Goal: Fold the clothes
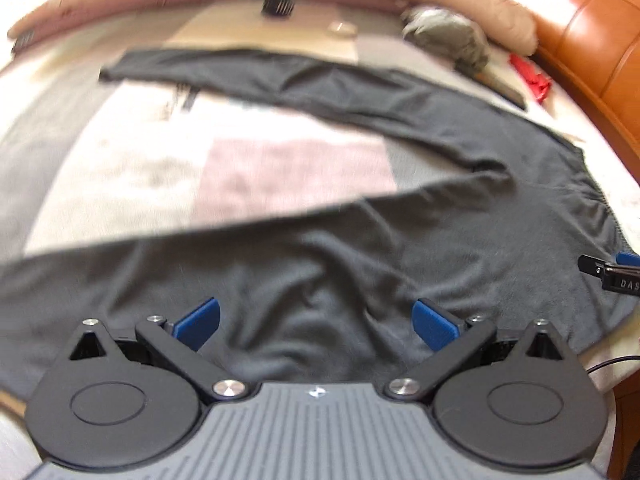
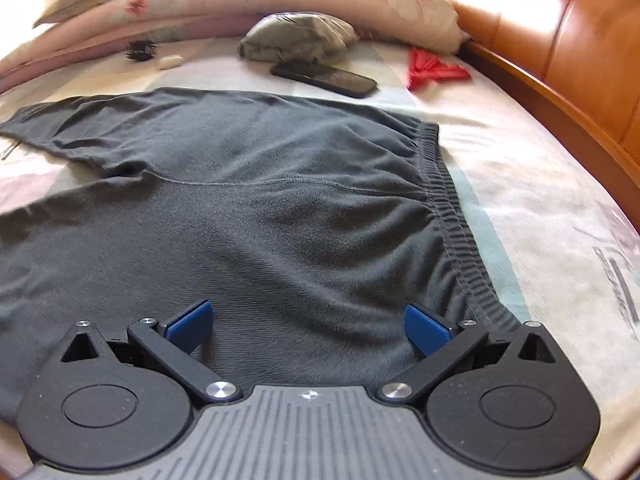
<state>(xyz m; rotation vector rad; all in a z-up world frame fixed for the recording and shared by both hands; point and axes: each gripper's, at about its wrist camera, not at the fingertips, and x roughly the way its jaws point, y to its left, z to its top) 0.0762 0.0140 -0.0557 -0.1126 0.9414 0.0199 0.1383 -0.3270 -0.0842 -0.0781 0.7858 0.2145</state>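
White letters "DAS", cut off by the frame edge, stand on the black right claw (image 1: 614,276); bedsheet lettering is unreadable.

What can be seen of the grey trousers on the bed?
The trousers are dark grey, of soft fleecy knit, with a ribbed, gathered elastic waistband toward the headboard side. They lie flat on the patterned bedsheet, the legs spread in a V: one leg runs farther away, the other nearer. The cloth is creased around the seat. Both grippers, left and right, hang open over it, gripping nothing.
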